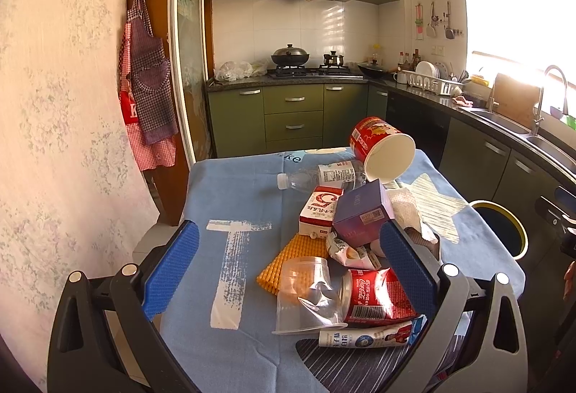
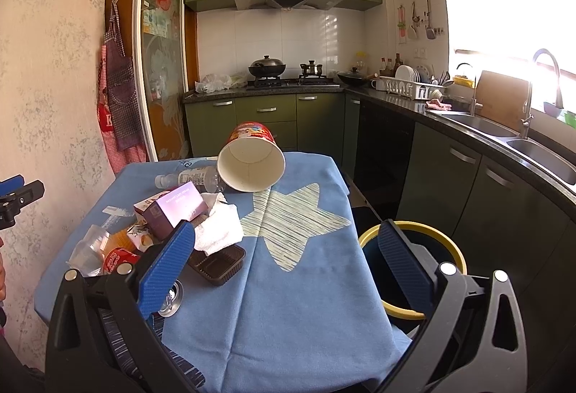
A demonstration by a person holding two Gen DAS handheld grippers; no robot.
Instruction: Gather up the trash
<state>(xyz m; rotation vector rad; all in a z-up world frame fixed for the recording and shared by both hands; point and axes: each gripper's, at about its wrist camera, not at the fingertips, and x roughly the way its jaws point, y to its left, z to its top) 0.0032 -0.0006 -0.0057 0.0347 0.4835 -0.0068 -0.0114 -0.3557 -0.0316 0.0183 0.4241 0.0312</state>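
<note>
Trash lies on a blue cloth-covered table [image 1: 216,198]. A crushed red cola can [image 1: 374,295], a clear plastic cup [image 1: 306,292], a tube [image 1: 367,337], a yellow mat [image 1: 288,259], a purple box [image 1: 363,213], a red-white carton [image 1: 320,211], a bottle [image 1: 324,177] and a tipped red paper bucket [image 1: 385,151] show in the left wrist view. My left gripper [image 1: 288,267] is open above the pile. My right gripper [image 2: 288,267] is open over bare cloth, by a yellow-rimmed bin [image 2: 450,249]. A white napkin [image 2: 219,225] and a brown tray [image 2: 216,265] lie near its left finger.
The bin also shows in the left wrist view [image 1: 504,223], at the table's right edge. Green kitchen cabinets [image 2: 266,119], a stove with pots [image 2: 288,79] and a sink counter [image 2: 504,133] lie behind and to the right. Aprons [image 1: 147,83] hang on the left wall.
</note>
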